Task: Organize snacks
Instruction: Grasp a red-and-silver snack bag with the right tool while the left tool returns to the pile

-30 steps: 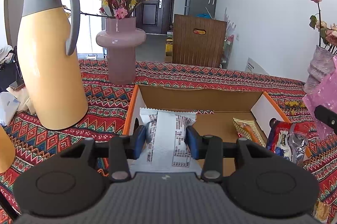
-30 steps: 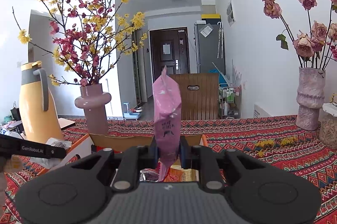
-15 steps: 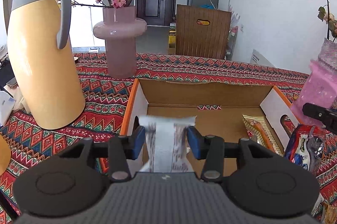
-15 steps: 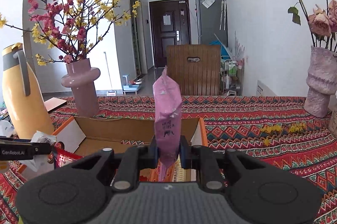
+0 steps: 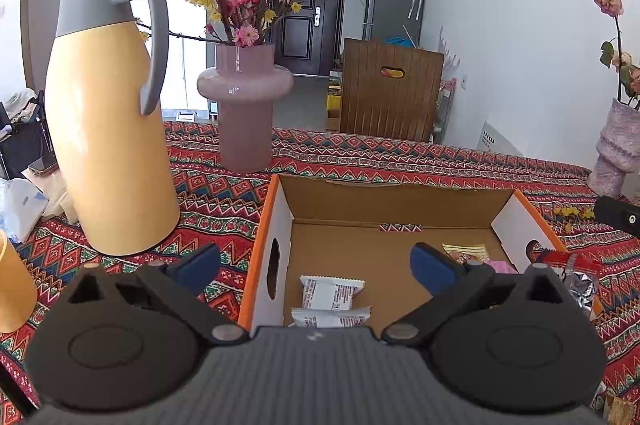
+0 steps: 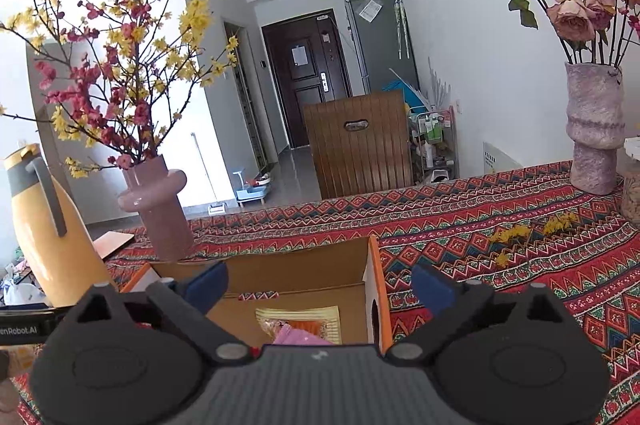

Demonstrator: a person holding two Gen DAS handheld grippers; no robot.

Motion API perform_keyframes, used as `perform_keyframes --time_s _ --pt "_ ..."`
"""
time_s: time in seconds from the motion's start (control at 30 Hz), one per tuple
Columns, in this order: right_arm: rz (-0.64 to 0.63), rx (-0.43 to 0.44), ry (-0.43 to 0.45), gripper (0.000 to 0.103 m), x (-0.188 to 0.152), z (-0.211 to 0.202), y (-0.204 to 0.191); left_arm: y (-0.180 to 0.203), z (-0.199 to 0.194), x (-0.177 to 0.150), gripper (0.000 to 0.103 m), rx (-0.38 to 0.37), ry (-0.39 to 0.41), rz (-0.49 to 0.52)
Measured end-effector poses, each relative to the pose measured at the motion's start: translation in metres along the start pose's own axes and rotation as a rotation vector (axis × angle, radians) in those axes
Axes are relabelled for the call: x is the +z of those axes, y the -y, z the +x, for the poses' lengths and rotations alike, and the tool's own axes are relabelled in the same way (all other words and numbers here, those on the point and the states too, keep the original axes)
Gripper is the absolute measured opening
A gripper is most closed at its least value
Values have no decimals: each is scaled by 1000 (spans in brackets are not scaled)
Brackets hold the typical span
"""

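Note:
An open cardboard box (image 5: pixel 276 221) with orange edges stands on the patterned tablecloth. In the left wrist view two white snack packets (image 5: pixel 331 292) lie at its near left, a gold packet (image 5: pixel 466 251) and a red packet (image 5: pixel 568 263) at its right. My left gripper (image 5: pixel 316 265) is open and empty above the box's near side. My right gripper (image 6: pixel 320 285) is open and empty above the box (image 6: pixel 374 289); a pink packet (image 6: pixel 300 336) lies on a gold packet (image 6: pixel 298 317) below it.
A tall yellow thermos jug (image 5: pixel 108 117) stands left of the box. A pink vase of blossom branches (image 5: pixel 244 113) stands behind it. A mottled vase of dried roses (image 6: pixel 594 129) stands at the far right. A yellow cup (image 5: pixel 12 285) is at the left edge.
Both grippers have opened. The white packet dropped from the left gripper into the box, and the pink packet dropped from the right gripper onto the gold packet.

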State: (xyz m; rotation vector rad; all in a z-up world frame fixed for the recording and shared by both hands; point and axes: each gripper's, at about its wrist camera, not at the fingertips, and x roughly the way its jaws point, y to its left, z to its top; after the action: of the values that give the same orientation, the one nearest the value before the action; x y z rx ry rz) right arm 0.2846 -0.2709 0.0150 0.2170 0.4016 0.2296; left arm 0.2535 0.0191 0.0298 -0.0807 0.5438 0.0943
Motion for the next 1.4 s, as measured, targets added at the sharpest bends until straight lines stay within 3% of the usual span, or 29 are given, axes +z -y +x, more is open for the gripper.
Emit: perform_keyframes --time_s 0.43,0.87,1.1,1.27,1.4 --pt "-17 45 32 103 -31 -63 -27 -19 -49 -27 103 -9 22 -10" --pt "-63 55 -47 103 -87 -109 -44 -42 -91 -75 103 -49 2 -16" --pt "-65 17 -97 103 -106 -110 -50 -56 -97 -93 103 -33 -25 -34" --pt "-97 -39 -116 103 -102 -97 -65 -61 -100 -93 103 -43 -16 -41" --pt "-140 -28 -110 103 -94 -79 -80 -65 -97 -94 103 -44 -25 -50"
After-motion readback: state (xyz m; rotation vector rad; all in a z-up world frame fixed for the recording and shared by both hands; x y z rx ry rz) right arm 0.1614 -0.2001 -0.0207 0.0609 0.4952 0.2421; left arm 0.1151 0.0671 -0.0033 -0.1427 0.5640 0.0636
